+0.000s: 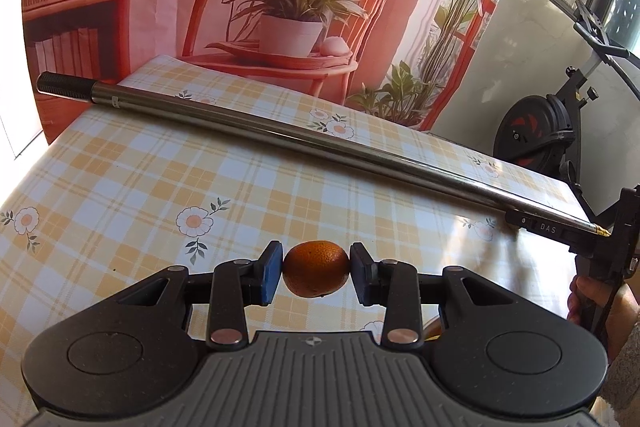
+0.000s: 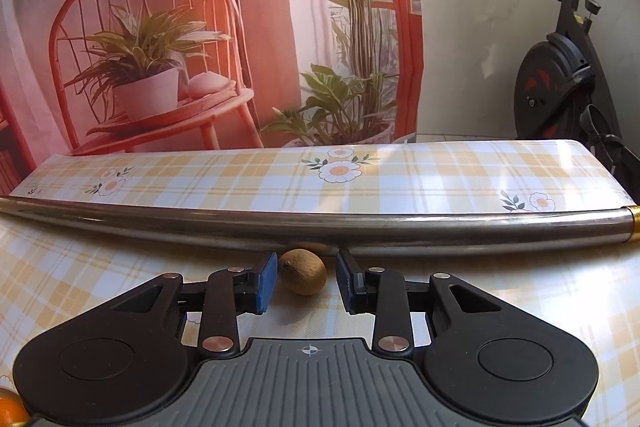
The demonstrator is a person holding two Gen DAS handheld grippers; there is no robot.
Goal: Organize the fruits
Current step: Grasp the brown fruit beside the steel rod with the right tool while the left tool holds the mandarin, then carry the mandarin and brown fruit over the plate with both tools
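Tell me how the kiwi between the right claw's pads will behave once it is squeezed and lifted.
The kiwi is egg-shaped, so it will probably roll on the tablecloth if nudged. Its fuzzy brown skin should grip the blue pads fairly well. The right claw may bruise it if squeezed hard; a light grip seems enough.

i see a long metal pole [image 1: 280, 131] lying across the tabletop [image 1: 120, 179] near its far edge, on yellow plaid floral oilcloth. behind hangs a printed backdrop [image 2: 200, 27]; an exercise bike [image 2: 560, 83] stands past the right corner.
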